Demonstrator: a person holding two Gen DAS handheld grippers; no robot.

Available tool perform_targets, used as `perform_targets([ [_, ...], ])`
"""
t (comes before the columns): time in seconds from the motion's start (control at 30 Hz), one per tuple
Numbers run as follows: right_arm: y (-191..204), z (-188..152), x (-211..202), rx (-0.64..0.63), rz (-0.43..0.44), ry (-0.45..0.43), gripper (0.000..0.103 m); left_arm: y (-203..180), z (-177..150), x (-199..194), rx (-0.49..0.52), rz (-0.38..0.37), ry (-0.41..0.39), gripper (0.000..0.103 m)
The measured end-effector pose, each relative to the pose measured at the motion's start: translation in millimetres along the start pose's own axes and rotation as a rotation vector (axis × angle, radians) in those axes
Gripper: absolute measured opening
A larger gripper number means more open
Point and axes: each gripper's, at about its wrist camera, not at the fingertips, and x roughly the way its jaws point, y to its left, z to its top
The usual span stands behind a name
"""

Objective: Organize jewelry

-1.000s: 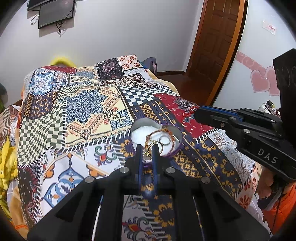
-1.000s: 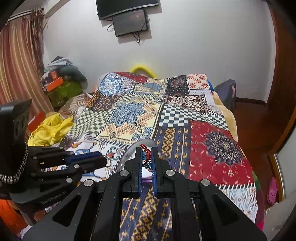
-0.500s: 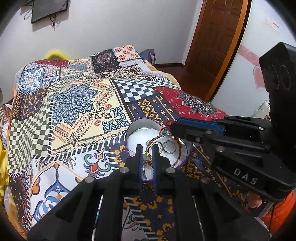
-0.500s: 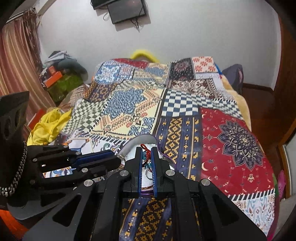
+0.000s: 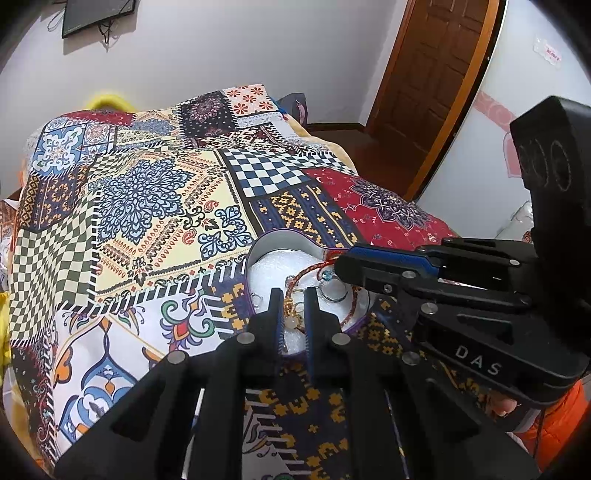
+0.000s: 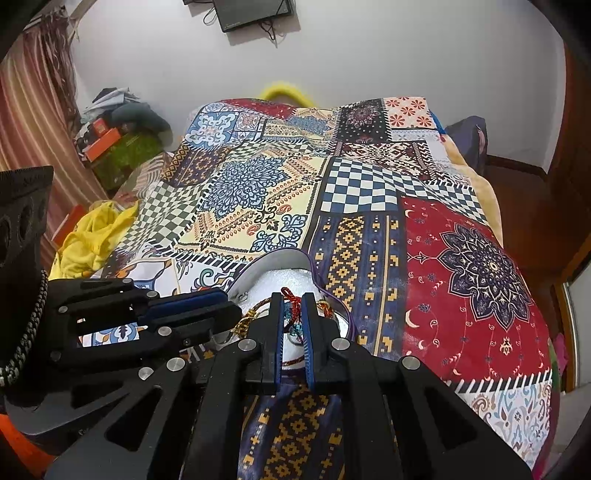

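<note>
Jewelry box (image 5: 275, 245): heart-shaped, purple-rimmed, white padded lining; lies open on the patchwork bedspread (image 5: 155, 206), near the edge closest to the cameras.

Contents: red-and-gold cord bracelet (image 5: 308, 271) curving across the lining; silver ring (image 5: 334, 291) beside it; a small blue stone near the ring; a small hook-shaped piece by the left rim, too small to identify.

Left gripper (image 5: 293, 308): over the near rim of the box, jaws nearly together, clenched on a gold-toned piece with a pale bead (image 5: 291, 322) at the bracelet's end.

Right gripper (image 6: 293, 314): directly above the box, jaws drawn close, gripping a red knotted cord (image 6: 291, 297) with teal beads hanging below it. In the left wrist view this gripper (image 5: 341, 264) reaches in from the right, its tip at the bracelet's red end.

Surroundings: bed fills the middle of the room; yellow cloth (image 6: 92, 232) heaped at its left side; striped curtain (image 6: 33, 122) on the left wall; dark screen (image 6: 255, 11) mounted on the white wall behind; brown wooden door (image 5: 432, 85) at right; pink heart decals on the wall next to the door.
</note>
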Motion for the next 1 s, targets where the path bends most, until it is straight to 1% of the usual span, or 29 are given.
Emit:
perform_targets([
  [0.07,0.3,0.8,-4.5,0.01,0.008,-0.004,0.01,-0.3,0.3,-5.9,-0.005,0.002,-0.006,0.011],
  [0.2,4.7,1.6,-23.9,0.014,0.002,-0.039,0.017,-1.2,1.5,-28.0,-0.016,0.004,-0.04,0.018],
  [0.3,10.2,2.8,-46.8,0.008,-0.01,-0.087,0.019,-2.3,2.9,-48.3,-0.023,0.007,-0.074,0.018],
  [0.4,18.7,3.2,-75.0,-0.004,-0.025,-0.15,0.019,-6.6,3.9,-79.2,-0.026,0.018,-0.134,0.018],
  [0.43,24.6,2.7,-89.3,-0.014,-0.038,-0.185,0.019,-9.0,4.5,-89.2,-0.026,0.022,-0.154,0.018],
  [0.5,32.4,1.3,-109.7,-0.029,-0.056,-0.237,0.019,-14.2,5.2,-111.8,-0.023,0.03,-0.202,0.018],
  [0.6,49.0,-5.1,-150.9,-0.058,-0.086,-0.345,0.019,-25.7,2.8,-150.9,-0.013,0.035,-0.287,0.019],
  [0.73,70.6,-19.0,-197.9,-0.087,-0.118,-0.489,0.019,-47.9,-7.0,-206.5,0.029,0.064,-0.427,0.02],
  [0.8,84.2,-29.4,-222.7,-0.107,-0.148,-0.571,0.019,-62.5,-16.3,-235.6,0.063,0.09,-0.509,0.026],
  [0.87,95.4,-38.7,-241.4,-0.123,-0.181,-0.642,0.019,-73.7,-25.9,-257.1,0.082,0.113,-0.58,0.036],
  [0.9,99.2,-42.6,-247.8,-0.128,-0.191,-0.667,0.02,-80.7,-32.7,-270.6,0.094,0.124,-0.627,0.039],
  [0.93,103.2,-47.2,-254.9,-0.132,-0.202,-0.695,0.024,-84.6,-36.3,-277.6,0.1,0.13,-0.654,0.045],
  [0.97,107.3,-52.4,-262.3,-0.131,-0.211,-0.722,0.03,-89.5,-42.1,-287.1,0.106,0.139,-0.688,0.049],
  [1.0,110.2,-57.1,-268.1,-0.128,-0.216,-0.747,0.034,-94.2,-47.6,-295.1,0.11,0.154,-0.716,0.051],
])
